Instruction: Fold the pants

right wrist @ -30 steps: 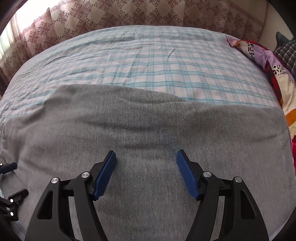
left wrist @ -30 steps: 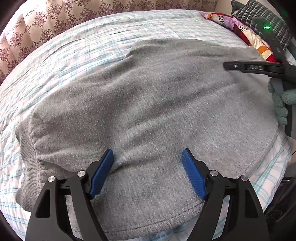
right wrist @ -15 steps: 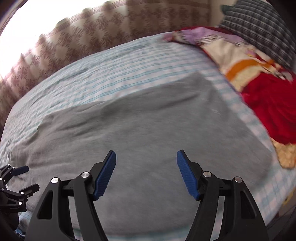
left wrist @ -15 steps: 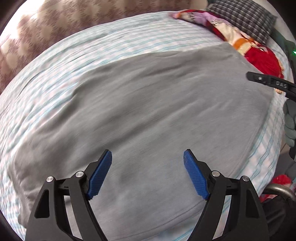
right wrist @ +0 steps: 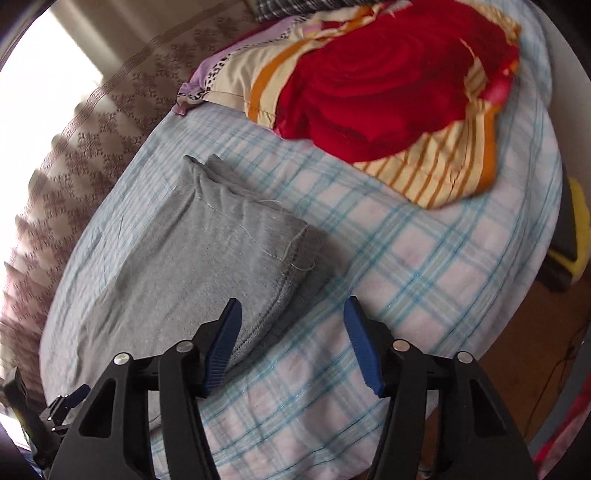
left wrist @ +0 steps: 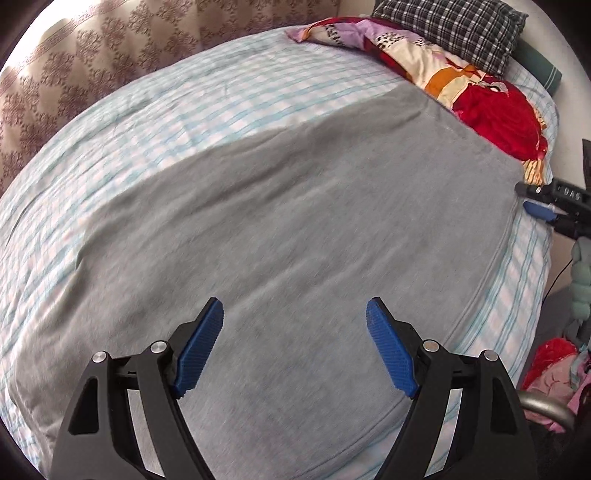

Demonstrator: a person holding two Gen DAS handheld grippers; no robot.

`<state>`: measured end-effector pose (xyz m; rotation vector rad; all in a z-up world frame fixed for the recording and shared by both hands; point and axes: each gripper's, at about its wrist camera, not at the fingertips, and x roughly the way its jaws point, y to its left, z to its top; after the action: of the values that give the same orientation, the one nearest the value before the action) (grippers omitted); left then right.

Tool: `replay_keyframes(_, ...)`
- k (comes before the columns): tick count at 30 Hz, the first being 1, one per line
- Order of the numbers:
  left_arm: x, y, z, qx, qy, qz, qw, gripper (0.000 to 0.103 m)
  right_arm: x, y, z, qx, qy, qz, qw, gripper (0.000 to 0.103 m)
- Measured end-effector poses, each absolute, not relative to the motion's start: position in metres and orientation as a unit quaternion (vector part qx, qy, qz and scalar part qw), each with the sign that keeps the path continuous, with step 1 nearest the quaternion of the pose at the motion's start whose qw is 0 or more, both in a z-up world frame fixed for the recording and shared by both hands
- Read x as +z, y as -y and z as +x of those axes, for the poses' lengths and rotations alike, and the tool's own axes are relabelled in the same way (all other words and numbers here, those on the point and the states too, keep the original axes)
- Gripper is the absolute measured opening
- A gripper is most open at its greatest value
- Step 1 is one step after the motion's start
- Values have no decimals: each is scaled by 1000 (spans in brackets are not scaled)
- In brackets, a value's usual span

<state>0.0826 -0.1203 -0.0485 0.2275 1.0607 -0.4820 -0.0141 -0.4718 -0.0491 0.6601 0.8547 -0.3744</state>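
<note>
Grey pants (left wrist: 295, 206) lie spread flat along the plaid bed sheet (left wrist: 166, 103). My left gripper (left wrist: 294, 306) hovers open above their near middle, nothing between its fingers. In the left wrist view my right gripper (left wrist: 546, 208) shows at the far right, by the pants' end. In the right wrist view the stitched leg hem (right wrist: 284, 280) of the pants (right wrist: 192, 258) lies just ahead of my right gripper (right wrist: 291, 310). Its jaws are closing; the hem's corner lies between them near the left finger (right wrist: 225, 339), and the pads do not press on it.
A red and striped quilt (right wrist: 369, 92) is heaped beyond the leg end, with a checked pillow (left wrist: 443, 29) behind it. A patterned curtain (left wrist: 92, 55) runs along the far side. The bed edge drops to the floor (right wrist: 535, 350) on the right.
Both grippers have swept along the pants toward the leg end. The right one rolled and now faces the hem, its jaws narrower. The left left the waistband area for the middle.
</note>
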Motion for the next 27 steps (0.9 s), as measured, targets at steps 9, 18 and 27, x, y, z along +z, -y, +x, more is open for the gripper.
replay_keyframes(9,-39,159,95,-256,-495,118,822,81,-55,474,-4,-166,-401,305,848,38)
replay_keyframes(18,-33,192,119,-290,-514,90,802,87,-45,465,4,-169,-387,263,868,21)
replay_keyframes(27,-24,241,166,-322,-536,49,779,90,-11,411,5,-150,-356,110,916,18)
